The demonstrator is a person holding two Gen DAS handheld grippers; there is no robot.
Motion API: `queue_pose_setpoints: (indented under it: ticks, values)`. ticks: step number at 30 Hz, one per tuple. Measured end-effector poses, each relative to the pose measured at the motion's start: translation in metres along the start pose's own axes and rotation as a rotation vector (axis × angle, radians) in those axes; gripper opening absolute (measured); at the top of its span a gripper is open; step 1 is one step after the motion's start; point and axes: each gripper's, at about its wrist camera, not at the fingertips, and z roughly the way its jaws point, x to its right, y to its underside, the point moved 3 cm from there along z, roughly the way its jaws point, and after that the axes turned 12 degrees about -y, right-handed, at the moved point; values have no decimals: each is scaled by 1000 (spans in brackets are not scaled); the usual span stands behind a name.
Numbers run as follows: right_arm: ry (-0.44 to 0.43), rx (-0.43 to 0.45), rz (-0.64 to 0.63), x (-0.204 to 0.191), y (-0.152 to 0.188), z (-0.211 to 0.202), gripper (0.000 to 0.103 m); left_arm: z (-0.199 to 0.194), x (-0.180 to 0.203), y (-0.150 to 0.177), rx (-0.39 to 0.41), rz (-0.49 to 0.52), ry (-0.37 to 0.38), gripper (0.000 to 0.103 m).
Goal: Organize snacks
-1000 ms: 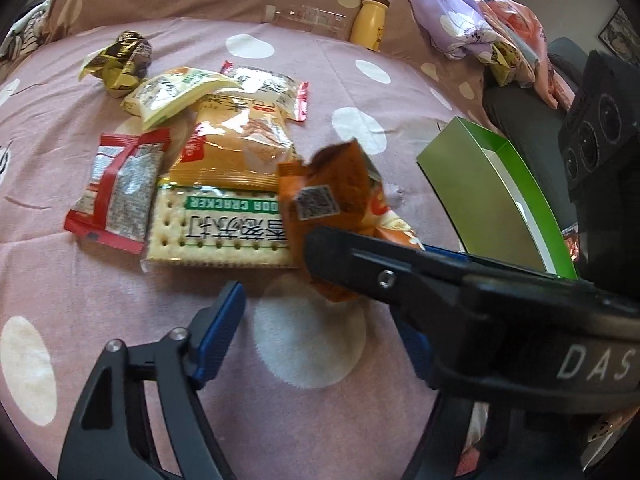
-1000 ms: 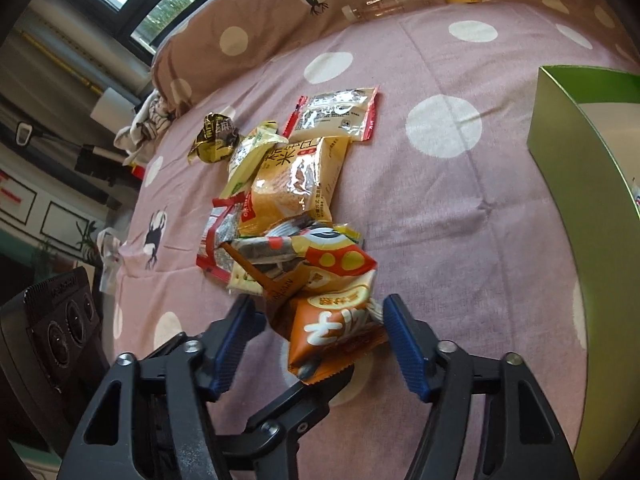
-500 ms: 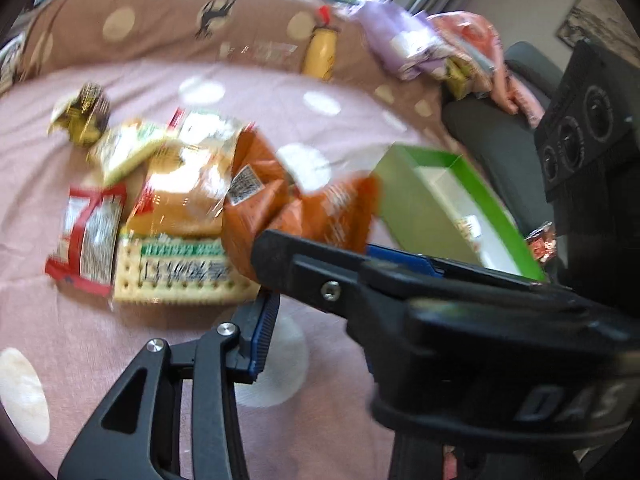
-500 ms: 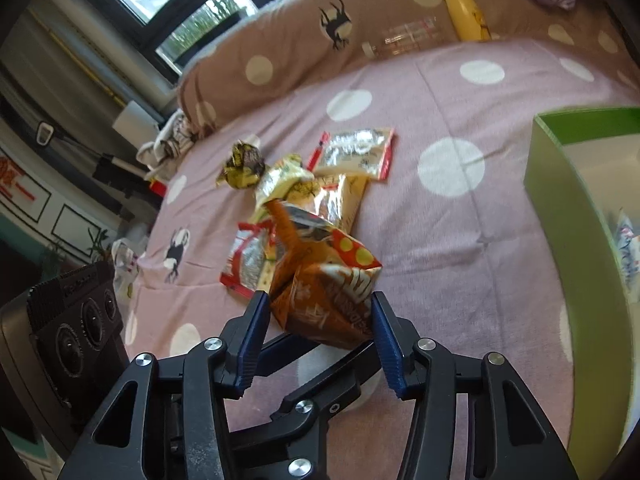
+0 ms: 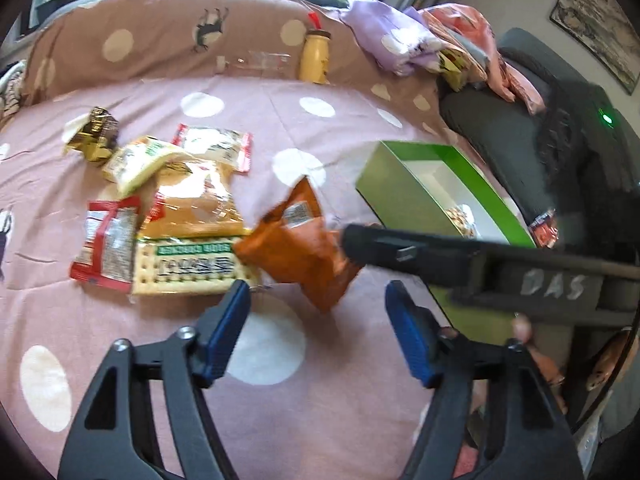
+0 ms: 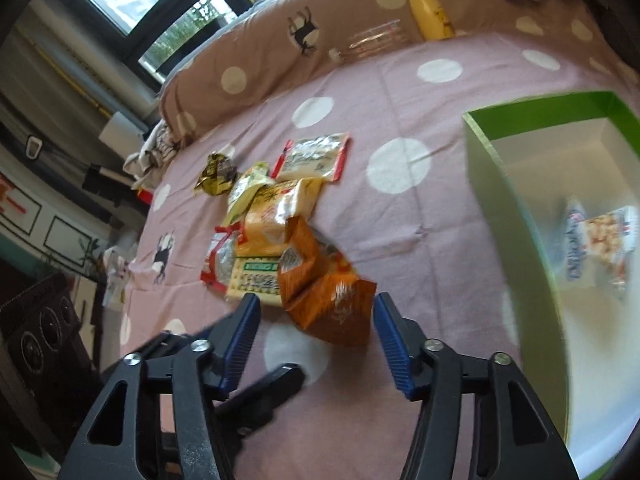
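Observation:
An orange snack packet (image 6: 324, 292) sits between the blue pads of my right gripper (image 6: 316, 304), just above the pink dotted bedspread. Those jaws are opening; the left pad stands clear of the packet and the right pad is at its edge. In the left wrist view the same orange packet (image 5: 296, 248) hangs at the tip of the right gripper's black finger (image 5: 400, 248). My left gripper (image 5: 316, 300) is below it, its jaws opening with nothing between them. The green box (image 6: 492, 184) stands to the right with one white snack bag (image 6: 596, 244) inside.
A pile of snacks lies left of the green box (image 5: 420, 184): a cracker pack (image 5: 188, 268), a red packet (image 5: 108, 248), an amber bag (image 5: 196, 200) and a gold wrapper (image 5: 94, 136). A yellow bottle (image 5: 314, 60) and clothes (image 5: 420, 44) are at the back, a dark chair (image 5: 520, 140) at the right.
The left jaws closed in half a second ago and have spread wide again. The right jaws squeezed the orange packet, lifted it off the pile, and now stand wider around it.

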Motion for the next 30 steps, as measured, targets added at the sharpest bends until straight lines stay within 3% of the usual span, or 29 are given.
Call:
queue_pose_setpoints:
  ticks: [2,5,10,13,15,18,22,25,28,30]
  values:
    - [-3,32,23,4,-3,-6,62,4,-4,0,-3,-13,-8,81]
    - [9,32,42,10,-5,0,76,16,-5,0,-27,-29,2,83]
    - [25,58,98,27,-21,18,76,39,-3,-2,-68,-48,-59,83]
    - [4,45,116,32,-30,30,76,39,-3,-11,-46,-80,-36,83]
    - [40,41,110,33,-35,36,76,42,-1,-18,-35,-80,-11,83]
    - [34,25,120,37,-42,47,76,55,2,-24,-60,-47,-21,83]
    - [-4,-53,134,46,-42,65,76,69,-4,-30,-88,-80,18,81]
    - [-31,-59,144,49,-40,68,74,76,-3,-33,-78,-79,51,60]
    - [-34,-52,149,50,-38,65,65,78,-1,-34,-71,-81,97,53]
    - [-42,-42,147,50,-36,63,63,73,4,-34,-52,-65,86,49]
